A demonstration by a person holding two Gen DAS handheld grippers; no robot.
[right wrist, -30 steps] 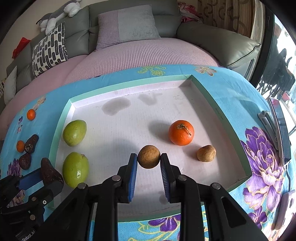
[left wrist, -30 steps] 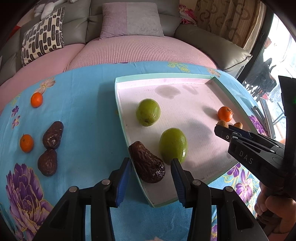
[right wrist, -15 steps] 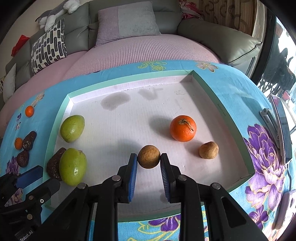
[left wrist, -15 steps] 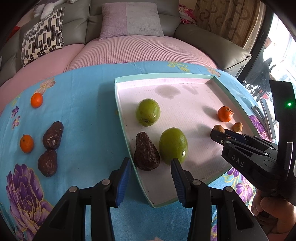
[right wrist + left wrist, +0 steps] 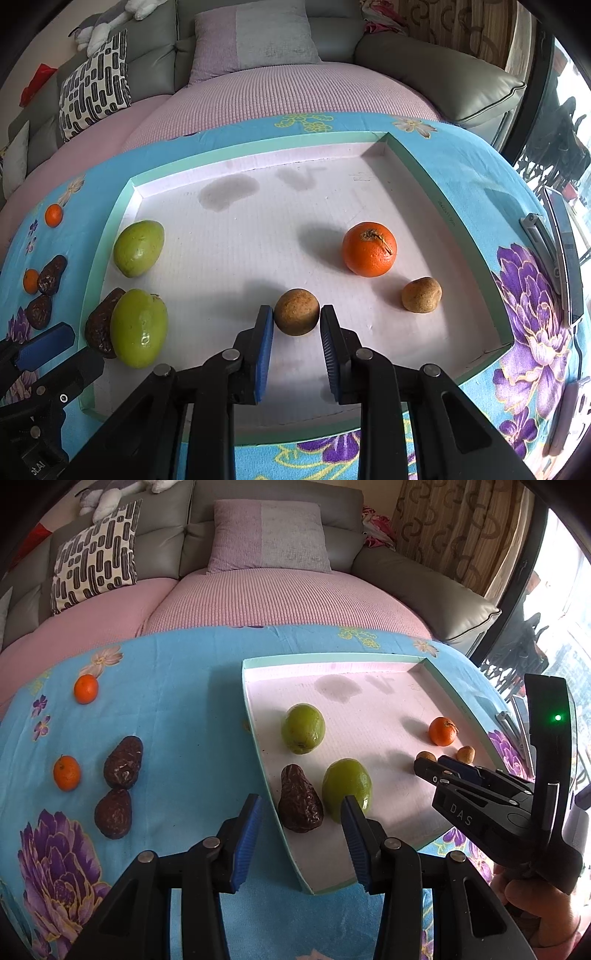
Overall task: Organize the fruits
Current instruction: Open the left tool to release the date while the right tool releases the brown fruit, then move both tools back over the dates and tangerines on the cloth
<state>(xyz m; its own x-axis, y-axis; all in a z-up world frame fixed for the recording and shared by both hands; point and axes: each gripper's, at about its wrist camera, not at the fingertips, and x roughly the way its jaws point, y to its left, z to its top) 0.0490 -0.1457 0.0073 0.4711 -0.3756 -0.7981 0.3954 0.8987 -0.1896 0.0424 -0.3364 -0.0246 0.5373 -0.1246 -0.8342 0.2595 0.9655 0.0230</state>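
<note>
The left tongs (image 5: 301, 814) stand open low in the left wrist frame, their blue pads on either side of the tray's near left edge with nothing pressed between them. Just beyond the pads, inside the mint-rimmed tray (image 5: 258, 746), a wrinkled dark avocado (image 5: 299, 799) lies touching a green mango (image 5: 347, 788); a second green mango (image 5: 303, 728) sits above them toward the middle of the frame.

In the right wrist frame the right tongs (image 5: 296, 325) are closed on a small round brown fruit (image 5: 296, 312), low in the centre; whether it rests on the tray floor or is lifted a little I cannot tell. To its right lies a similar small brown fruit (image 5: 421, 294), and up and right of the gripped one is a mandarin (image 5: 369, 249) with its stalk upward.

At the left of the left wrist frame, on the blue flowered cloth of the desk (image 5: 177, 701), two more dark avocados (image 5: 123, 762) (image 5: 112, 813) lie close together, one above the other. A mandarin (image 5: 67, 772) sits just to their left, and another mandarin (image 5: 85, 688) lies well apart toward the upper left. A person's hand (image 5: 535, 904) grips the right tool's handle at the lower right.
</note>
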